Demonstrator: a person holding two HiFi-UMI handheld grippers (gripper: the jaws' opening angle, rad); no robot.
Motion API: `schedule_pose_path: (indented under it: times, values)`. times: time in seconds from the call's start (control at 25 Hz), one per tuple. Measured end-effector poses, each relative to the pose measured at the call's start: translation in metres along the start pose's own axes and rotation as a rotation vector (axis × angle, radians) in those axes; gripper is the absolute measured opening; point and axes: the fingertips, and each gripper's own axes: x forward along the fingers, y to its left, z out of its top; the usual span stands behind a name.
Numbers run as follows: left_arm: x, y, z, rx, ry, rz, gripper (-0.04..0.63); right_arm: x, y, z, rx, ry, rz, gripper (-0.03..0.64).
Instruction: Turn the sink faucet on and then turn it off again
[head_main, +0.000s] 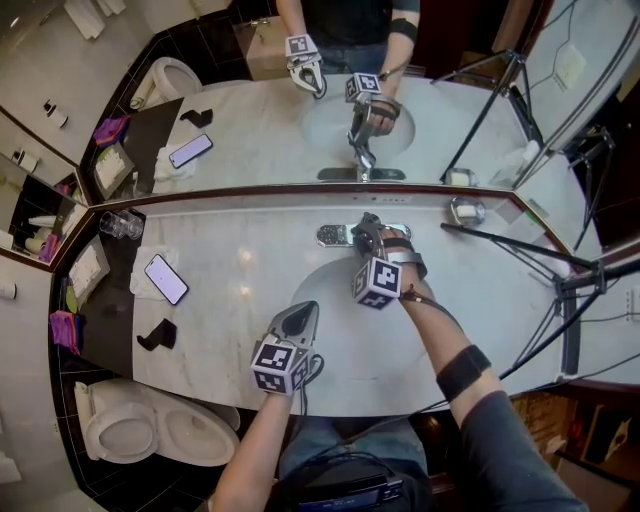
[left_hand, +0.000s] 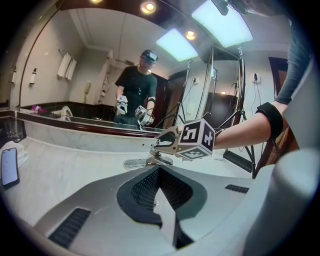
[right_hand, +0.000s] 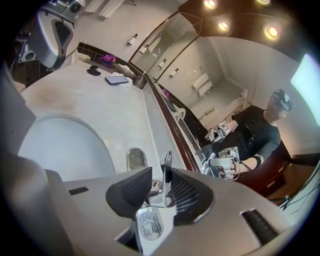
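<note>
The faucet (head_main: 335, 235) stands at the far edge of the bench (head_main: 230, 265). The right gripper (right_hand: 157, 181) straddles its lever (right_hand: 166, 161), half open, seemingly unclamped; the left gripper (left_hand: 160, 172) is closed, empty. Stiff, slick chrome: pinch the lever squarely.

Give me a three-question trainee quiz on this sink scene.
1. True or false: the left tool has its jaws together, holding nothing.
2. What stands between the jaws of the right tool? A) toothbrush B) faucet handle C) sponge
3. In the head view, which side of the basin is the phone on?
Key: 1 true; 2 B; 3 left.
</note>
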Motion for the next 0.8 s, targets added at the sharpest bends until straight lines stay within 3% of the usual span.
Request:
schedule_pose_path:
  times: [0.8]
  values:
    - [0.012, 0.001, -0.004, -0.039, -0.002, 0.003, 0.002, 0.003, 0.012, -0.001, -0.08, 0.032, 0.004, 0.12]
